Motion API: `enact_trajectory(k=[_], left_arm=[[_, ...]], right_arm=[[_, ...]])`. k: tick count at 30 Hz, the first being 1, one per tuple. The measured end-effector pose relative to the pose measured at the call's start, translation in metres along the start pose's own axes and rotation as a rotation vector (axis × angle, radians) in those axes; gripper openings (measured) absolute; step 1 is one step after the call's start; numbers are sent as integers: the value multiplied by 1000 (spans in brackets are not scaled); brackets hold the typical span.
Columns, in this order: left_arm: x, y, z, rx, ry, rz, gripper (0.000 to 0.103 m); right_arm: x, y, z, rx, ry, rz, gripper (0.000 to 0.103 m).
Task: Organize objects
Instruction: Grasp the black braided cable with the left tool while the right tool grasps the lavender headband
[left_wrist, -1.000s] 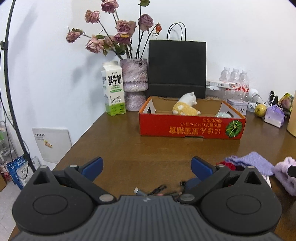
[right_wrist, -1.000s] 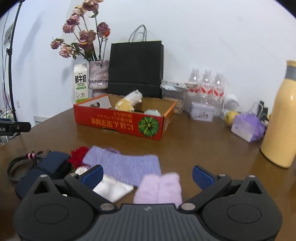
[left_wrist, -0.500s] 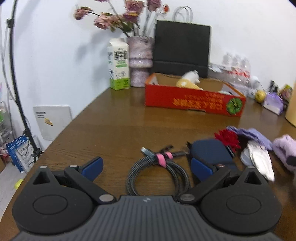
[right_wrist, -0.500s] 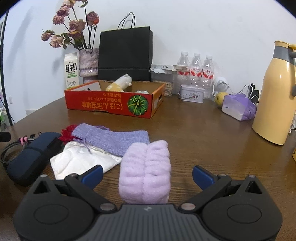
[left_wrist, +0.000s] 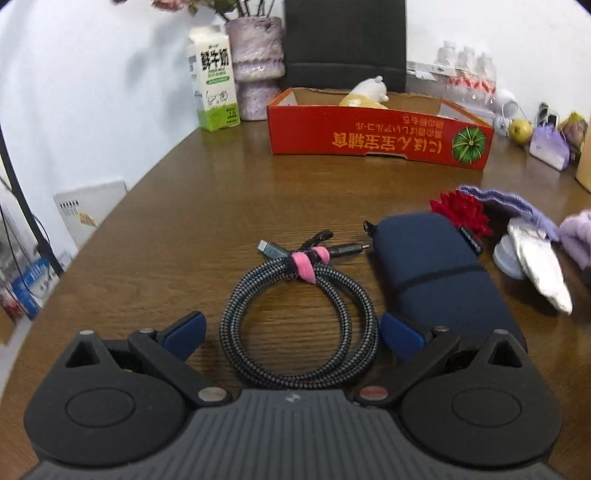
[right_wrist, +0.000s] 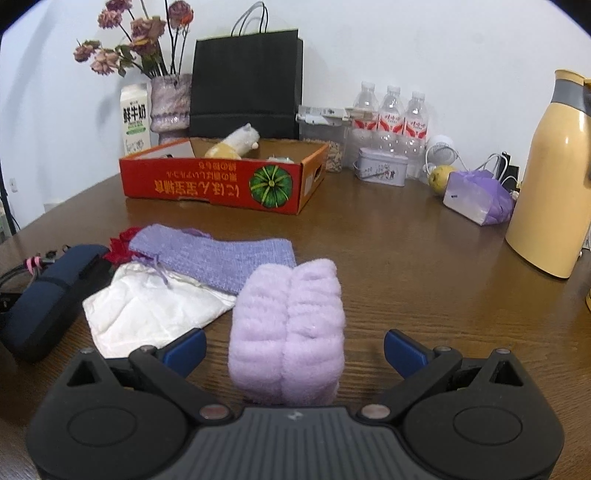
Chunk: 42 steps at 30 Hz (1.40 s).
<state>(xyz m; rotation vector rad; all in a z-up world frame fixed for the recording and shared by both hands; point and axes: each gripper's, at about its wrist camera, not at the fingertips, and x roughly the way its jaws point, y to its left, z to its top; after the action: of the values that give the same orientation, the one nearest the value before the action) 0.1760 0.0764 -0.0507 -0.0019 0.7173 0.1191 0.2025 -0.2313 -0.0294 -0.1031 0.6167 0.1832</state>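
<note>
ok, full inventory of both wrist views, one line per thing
coiled cable: 1, black-grey braid, pink tie, between left tongs
case: 1, navy, right of cable
red flower: 1, behind case
knit pouch: 1, purple, mid table
white bag: 1, beside pouch
fluffy roll: 1, lilac, between right tongs
box: 1, red, plush toy inside
milk carton: 1, white-green, rear left
vase: 1, dried roses
paper bag: 1, black
water bottles: 3, rear
tin: 1
flask: 1, yellow, right
left tongs: open
right tongs: open

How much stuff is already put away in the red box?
Done: only a plush toy shows clearly inside the red box. In hand: nothing; the left gripper straddles the coiled cable, the right gripper the fluffy lilac roll. Left: navy case, purple knit pouch, white cloth.
</note>
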Motion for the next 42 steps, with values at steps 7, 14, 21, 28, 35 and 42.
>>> enact_trajectory(k=[7, 14, 21, 28, 35, 42], left_arm=[[3, 4, -3, -44, -16, 13, 103], [4, 2, 0, -52, -12, 33, 103], [-1, 5, -2, -62, -40, 26, 90], [-5, 5, -3, -82, -63, 18, 90], [-10, 2, -3, -79, -92, 14, 90], [-16, 2, -4, -85, -118, 14, 90]], right_arm=[[12, -5, 0, 44, 67, 11, 103], [15, -5, 0, 48, 74, 25, 103], [16, -3, 1, 47, 75, 27, 103], [16, -3, 2, 47, 75, 27, 103], [11, 2, 2, 47, 42, 40, 71], [0, -4, 2, 97, -35, 68, 45]])
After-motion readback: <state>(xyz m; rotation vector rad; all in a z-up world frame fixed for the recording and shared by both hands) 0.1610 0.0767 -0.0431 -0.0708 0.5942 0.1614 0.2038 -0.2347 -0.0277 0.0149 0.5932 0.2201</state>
